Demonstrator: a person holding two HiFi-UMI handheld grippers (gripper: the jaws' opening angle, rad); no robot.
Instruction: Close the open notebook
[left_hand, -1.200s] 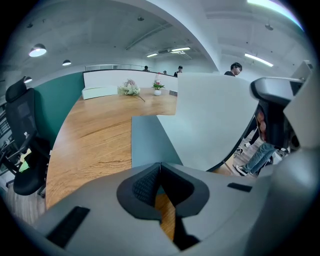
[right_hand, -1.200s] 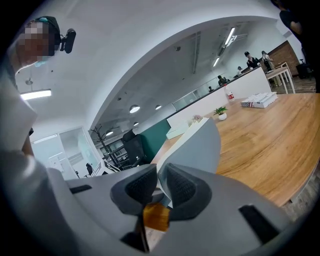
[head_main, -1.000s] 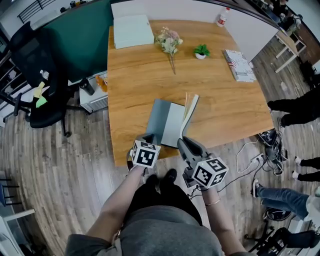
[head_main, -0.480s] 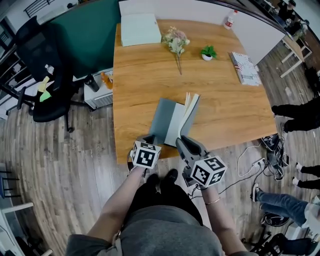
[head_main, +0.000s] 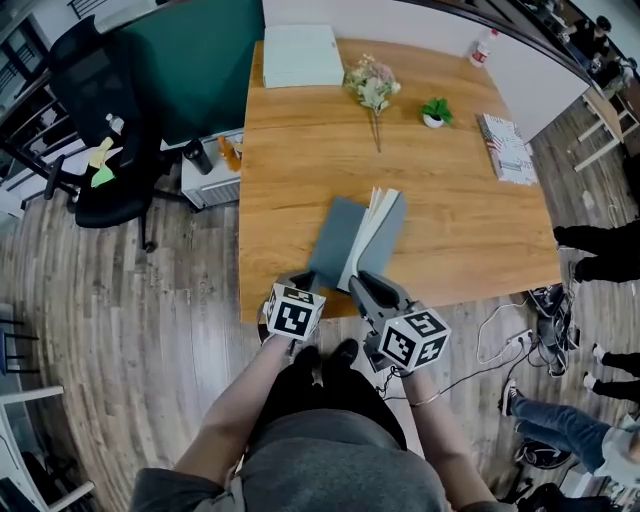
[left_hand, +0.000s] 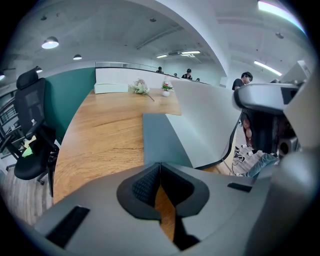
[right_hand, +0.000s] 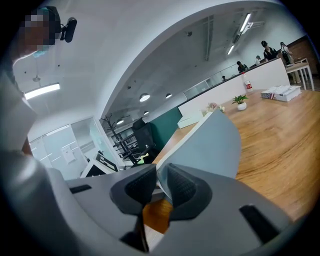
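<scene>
The grey-covered notebook (head_main: 335, 240) lies open near the wooden table's (head_main: 300, 170) front edge. Its left cover lies flat, and its right half (head_main: 385, 235) is raised and leaning over to the left, pages fanned at the top. My right gripper (head_main: 358, 284) is shut on the near edge of that raised cover (right_hand: 215, 145), which runs up from between the jaws (right_hand: 159, 172). My left gripper (head_main: 297, 279) sits at the notebook's near left corner, shut with nothing in it (left_hand: 160, 165). The flat cover (left_hand: 160, 140) lies just ahead of it.
At the table's far end are a pale flat box (head_main: 303, 55), a dried flower bunch (head_main: 372, 88), a small potted plant (head_main: 434, 112), a bottle (head_main: 485, 45) and a magazine stack (head_main: 507, 148). A black office chair (head_main: 100, 120) stands left. Cables (head_main: 500, 330) and bystanders' legs are right.
The raised right half has swung further over to the left, hiding most of the white page. My right gripper moved slightly with it. My left gripper stayed put.
</scene>
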